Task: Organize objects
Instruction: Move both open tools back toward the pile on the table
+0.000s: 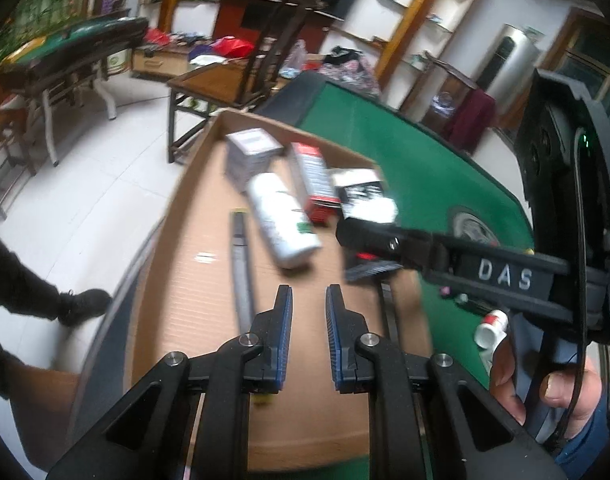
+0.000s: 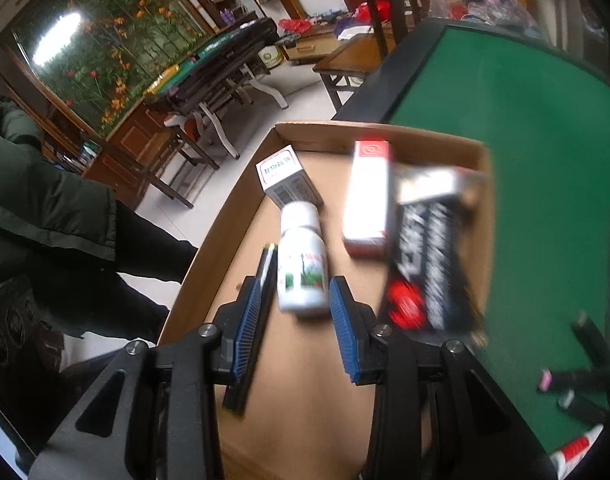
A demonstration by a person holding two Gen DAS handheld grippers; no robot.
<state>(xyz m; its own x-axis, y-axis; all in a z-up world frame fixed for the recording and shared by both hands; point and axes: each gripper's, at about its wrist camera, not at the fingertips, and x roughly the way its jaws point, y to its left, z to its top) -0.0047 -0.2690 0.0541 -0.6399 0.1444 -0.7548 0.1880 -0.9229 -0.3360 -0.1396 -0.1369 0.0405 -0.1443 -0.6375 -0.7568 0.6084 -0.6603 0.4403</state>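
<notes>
A shallow cardboard box lies on the green table. In it lie a white bottle on its side, a red-and-white carton, a white barcode carton, a black carton with red print and a long dark strip. My left gripper hovers over the box's near floor, shut to a narrow gap with nothing in it. My right gripper hangs above the box, open. The white bottle shows through its gap but lies below, untouched. A hand holds that gripper.
Dark markers and a red-and-white tube lie on the green felt to the right of the box. A person in a dark green jacket stands at the table's left edge. A wooden chair stands beyond the box.
</notes>
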